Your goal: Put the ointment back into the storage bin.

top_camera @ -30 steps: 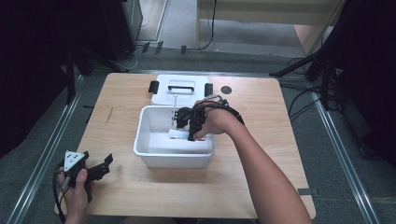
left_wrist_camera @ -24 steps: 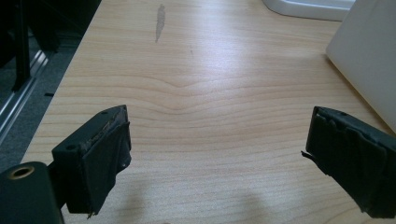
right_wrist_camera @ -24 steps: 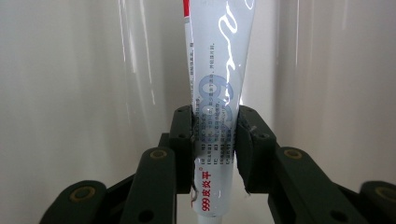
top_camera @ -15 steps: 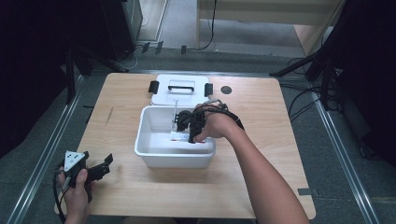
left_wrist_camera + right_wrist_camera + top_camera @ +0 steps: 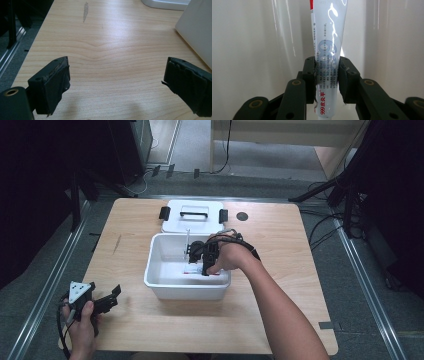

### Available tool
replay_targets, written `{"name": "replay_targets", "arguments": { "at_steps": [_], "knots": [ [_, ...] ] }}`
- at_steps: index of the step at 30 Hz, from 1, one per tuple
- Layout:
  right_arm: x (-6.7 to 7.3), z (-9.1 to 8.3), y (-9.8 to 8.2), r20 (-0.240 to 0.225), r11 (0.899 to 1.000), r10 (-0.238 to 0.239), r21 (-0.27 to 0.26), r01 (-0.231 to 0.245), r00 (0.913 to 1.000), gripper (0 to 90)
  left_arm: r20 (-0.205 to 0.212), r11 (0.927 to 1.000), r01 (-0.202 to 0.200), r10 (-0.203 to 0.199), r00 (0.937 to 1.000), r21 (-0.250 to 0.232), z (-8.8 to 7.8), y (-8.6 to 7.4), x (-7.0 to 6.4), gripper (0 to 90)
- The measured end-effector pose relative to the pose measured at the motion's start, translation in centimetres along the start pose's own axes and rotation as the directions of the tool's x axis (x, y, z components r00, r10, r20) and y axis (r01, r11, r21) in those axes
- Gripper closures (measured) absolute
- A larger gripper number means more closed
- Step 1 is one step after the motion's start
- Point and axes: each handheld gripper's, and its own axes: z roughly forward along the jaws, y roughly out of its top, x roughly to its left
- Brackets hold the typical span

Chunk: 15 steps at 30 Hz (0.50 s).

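One tube [image 5: 327, 50] pinched in right tool [image 5: 327, 75], one bin [image 5: 165, 282]

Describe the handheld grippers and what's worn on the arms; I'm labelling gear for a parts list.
Both grippers are black with two jaws. The left gripper carries a grey three-cornered plate with dark dots on top, a dark cable trails from it, and its pads look worn and frayed. The right gripper has linkage arms with brass-coloured rivets. No sleeves show on the forearms.

The white tube [image 5: 329, 50] reads "999皮炎平" in red.
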Motion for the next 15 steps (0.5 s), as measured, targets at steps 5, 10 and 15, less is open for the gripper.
{"name": "replay_targets", "arguments": {
  "at_steps": [5, 10, 15],
  "knots": [
    [0.01, 0.29, 0.0, -0.007, 1.0, 0.002, 0.009, -0.002, 1.0, 70.4, 0.002, 1.0, 0.001, -0.001, 1.0, 0.003, 0.0, 0.01, 0.02, 7.2],
    [-0.1, 0.54, -0.11, -0.009, 1.0, 0.014, 0.009, -0.014, 0.9999, 70.1, 0.002, 1.0, 0.002, -0.002, 1.0, 0.002, 0.0, 0.0, 0.05, 7.1],
    [-0.08, 0.36, -0.33, -0.015, 1.0, 0.017, 0.007, -0.017, 0.9997, 69.7, 0.002, 1.0, 0.002, -0.002, 1.0, 0.0, -0.01, 0.0, 0.05, 7.2]
  ]
}}
